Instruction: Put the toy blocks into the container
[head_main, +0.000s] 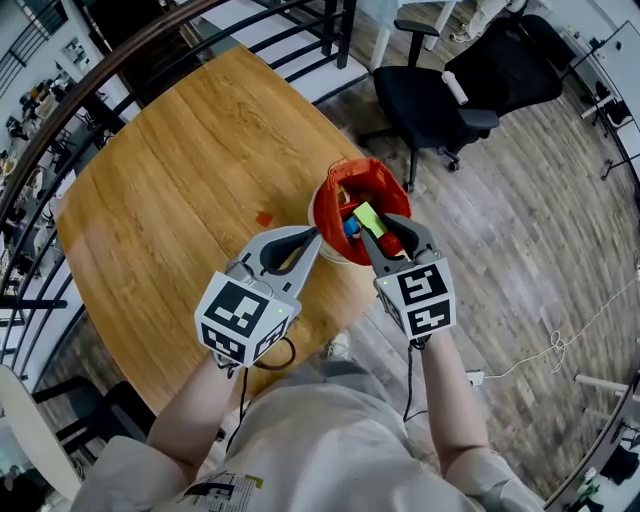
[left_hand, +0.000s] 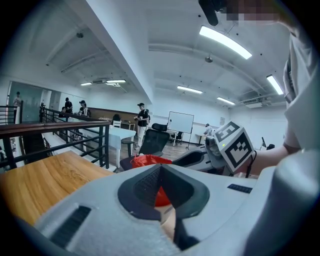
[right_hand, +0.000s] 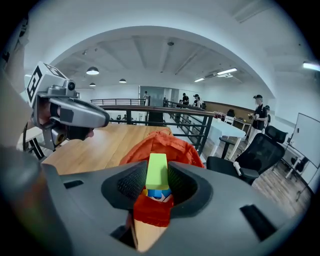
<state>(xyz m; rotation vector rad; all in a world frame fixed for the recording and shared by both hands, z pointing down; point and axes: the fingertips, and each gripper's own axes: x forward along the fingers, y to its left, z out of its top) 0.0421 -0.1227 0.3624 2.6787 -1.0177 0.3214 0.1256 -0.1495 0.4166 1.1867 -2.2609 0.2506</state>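
A red container (head_main: 345, 195) stands near the right edge of the wooden table (head_main: 190, 170). My right gripper (head_main: 385, 224) is shut on a lime-green block (head_main: 368, 217) and holds it over the container's near rim. In the right gripper view the green block (right_hand: 157, 171) sits upright between the pads, with a blue block (right_hand: 158, 193) and the red container (right_hand: 160, 145) below and beyond it. My left gripper (head_main: 312, 236) is shut with nothing in it, its tips at the container's left side. In the left gripper view the container (left_hand: 150, 161) shows just past the jaws.
A small red piece (head_main: 264, 218) lies on the table left of the container. A black office chair (head_main: 432, 100) stands on the wood floor behind the table. A dark railing (head_main: 60, 120) runs along the table's far left side.
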